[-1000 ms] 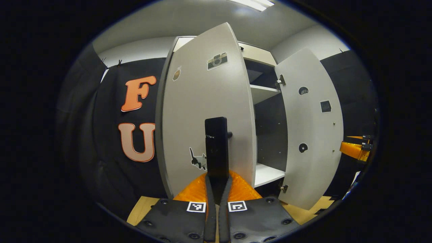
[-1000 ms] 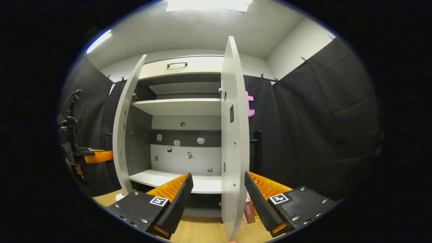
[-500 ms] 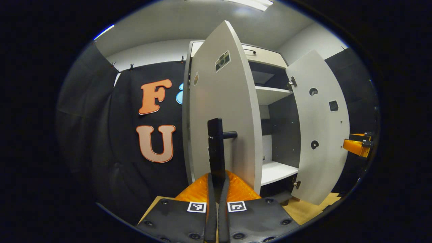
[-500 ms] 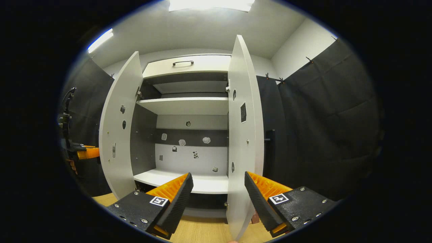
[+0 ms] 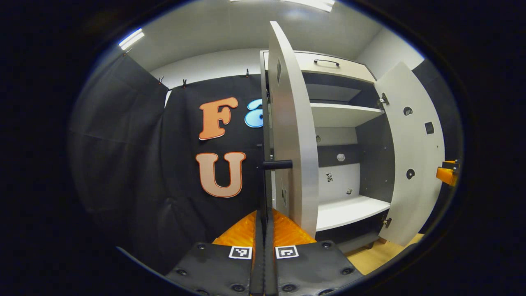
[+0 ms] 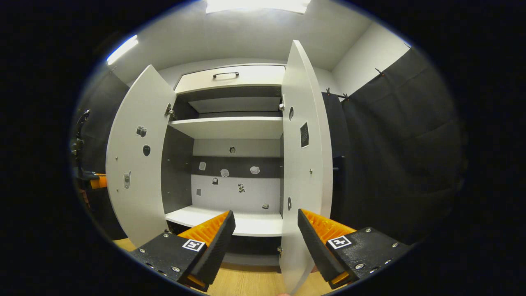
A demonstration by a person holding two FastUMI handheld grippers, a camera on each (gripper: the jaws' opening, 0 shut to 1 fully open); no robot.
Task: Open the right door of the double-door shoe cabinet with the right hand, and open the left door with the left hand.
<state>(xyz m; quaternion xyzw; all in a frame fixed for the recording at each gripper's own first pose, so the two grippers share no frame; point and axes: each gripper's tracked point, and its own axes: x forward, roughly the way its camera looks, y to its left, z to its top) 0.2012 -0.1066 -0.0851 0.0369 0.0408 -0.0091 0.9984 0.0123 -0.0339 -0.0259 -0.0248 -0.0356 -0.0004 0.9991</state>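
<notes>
The white shoe cabinet [image 6: 230, 127] stands with both doors swung out and its shelves showing. In the left gripper view the left door [image 5: 294, 135] is nearly edge-on, and my left gripper [image 5: 264, 222] is shut on its black bar handle [image 5: 276, 165]. The right door [image 5: 415, 156] stands wide open beyond it. In the right gripper view my right gripper [image 6: 265, 238] is open and holds nothing. The right door [image 6: 306, 164] rises just past its fingers, with the lower edge between them. The left door [image 6: 135, 164] is at the left, with the left gripper [image 6: 96, 181] behind it.
A drawer with a dark handle [image 6: 225, 75] tops the cabinet. Small stickers dot the back panel [image 6: 230, 185] and both doors. Black cloth [image 6: 390, 164] hangs on both sides. A wooden floor [image 6: 250, 283] lies below the cabinet. The right gripper [image 5: 448, 173] peeks past the right door.
The left door has swung further out with my left gripper on its handle, and more of the inside shows. The right door has opened a little more. The right gripper stays open.
</notes>
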